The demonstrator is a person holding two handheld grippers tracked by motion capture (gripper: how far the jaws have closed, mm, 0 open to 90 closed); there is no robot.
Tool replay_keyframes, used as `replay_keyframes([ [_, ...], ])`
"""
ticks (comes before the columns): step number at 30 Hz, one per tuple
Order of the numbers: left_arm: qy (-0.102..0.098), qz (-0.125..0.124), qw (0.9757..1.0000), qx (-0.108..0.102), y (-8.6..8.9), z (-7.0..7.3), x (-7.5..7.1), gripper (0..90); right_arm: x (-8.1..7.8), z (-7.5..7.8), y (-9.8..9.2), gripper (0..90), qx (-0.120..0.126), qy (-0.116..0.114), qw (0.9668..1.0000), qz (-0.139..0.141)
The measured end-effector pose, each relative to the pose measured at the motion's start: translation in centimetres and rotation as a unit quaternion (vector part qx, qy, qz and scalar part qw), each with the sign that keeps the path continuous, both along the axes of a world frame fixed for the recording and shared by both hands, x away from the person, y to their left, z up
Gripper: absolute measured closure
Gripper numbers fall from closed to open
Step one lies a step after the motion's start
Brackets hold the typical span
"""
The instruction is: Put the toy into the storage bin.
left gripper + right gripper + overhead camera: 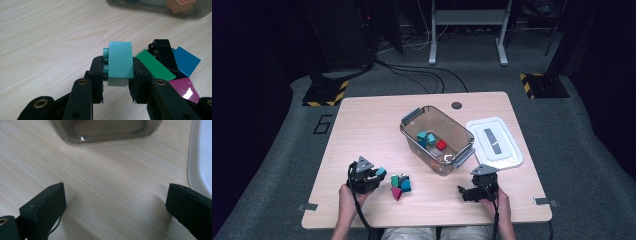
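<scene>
Your left gripper (117, 75) holds a teal brick (120, 61) pinched between its fingers (97, 75), just above the counter (50, 37); the brick stands upright in the grip, its studs turned toward the left finger, its top well proud of the fingertips; your right gripper (115, 205) rests low over bare counter with its fingers (43, 205) spread wide and nothing between them.

Just beyond the left fingers and to their right lies the loose pile: a green brick (155, 66), a black one (165, 53), a blue one (186, 61) and a magenta one (186, 87), all touching or overlapping; farther ahead stands the clear bin (437, 140), with teal and red bricks already inside it; the white lid (494, 142) lies beside the bin, ahead of the right fingers.

The work in hand looks like carrying the teal brick to the bin; the grip appears square on two flat faces, so hold that pressure steady; lift straight up before you travel, so the lower edge clears the green brick beside the right finger; carry it over the near rim, not against it; bring the fingers down inside the walls before you let go, so the brick drops a short way and does not bounce out; keep the right gripper where it is, clear of the path.
</scene>
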State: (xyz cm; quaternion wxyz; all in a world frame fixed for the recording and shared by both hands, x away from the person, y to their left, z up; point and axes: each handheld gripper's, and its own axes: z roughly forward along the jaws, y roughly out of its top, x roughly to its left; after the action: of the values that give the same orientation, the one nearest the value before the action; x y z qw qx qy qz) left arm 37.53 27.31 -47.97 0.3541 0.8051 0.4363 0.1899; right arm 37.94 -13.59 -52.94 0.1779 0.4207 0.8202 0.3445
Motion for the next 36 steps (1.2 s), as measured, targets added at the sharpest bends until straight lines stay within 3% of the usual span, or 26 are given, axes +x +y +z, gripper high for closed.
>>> replay_keyframes([
  [11,-0.004,-0.003,1.0000,0.005,0.1,0.7,0.2,66.9,0.0,0.0,0.0,2.4,0.000,0.000,1.0000,0.000],
  [22,-0.017,-0.006,0.9998,0.004,0.1,2.7,0.8,66.9,0.0,0.0,0.0,2.4,0.000,0.000,1.0000,0.000],
  [36,-0.010,-0.026,0.9995,0.014,-0.3,4.4,2.4,66.9,0.0,0.0,0.0,2.4,0.000,0.000,1.0000,-0.001],
])
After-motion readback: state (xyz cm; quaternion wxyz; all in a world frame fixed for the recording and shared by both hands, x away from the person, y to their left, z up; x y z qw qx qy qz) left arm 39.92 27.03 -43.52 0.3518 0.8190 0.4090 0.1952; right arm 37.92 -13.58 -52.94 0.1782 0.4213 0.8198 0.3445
